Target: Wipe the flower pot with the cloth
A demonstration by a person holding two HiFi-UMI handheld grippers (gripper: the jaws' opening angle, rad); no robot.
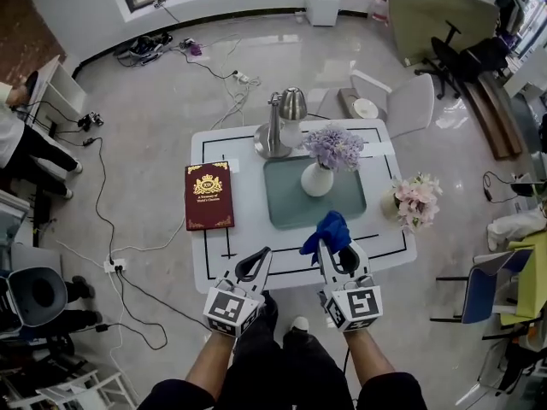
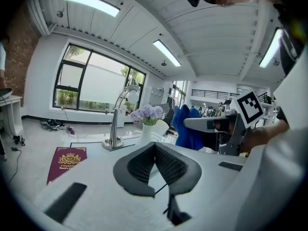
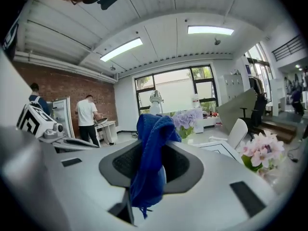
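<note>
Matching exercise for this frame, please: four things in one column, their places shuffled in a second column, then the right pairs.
Things
1. cloth
2. book
3. vase
4. pink flowers

Places
A. lies flat on the left part of the table
B. stands on the green mat
C. clamped in the right gripper
D. at the table's right edge

Pairs: 1-C, 2-A, 3-B, 4-D
</note>
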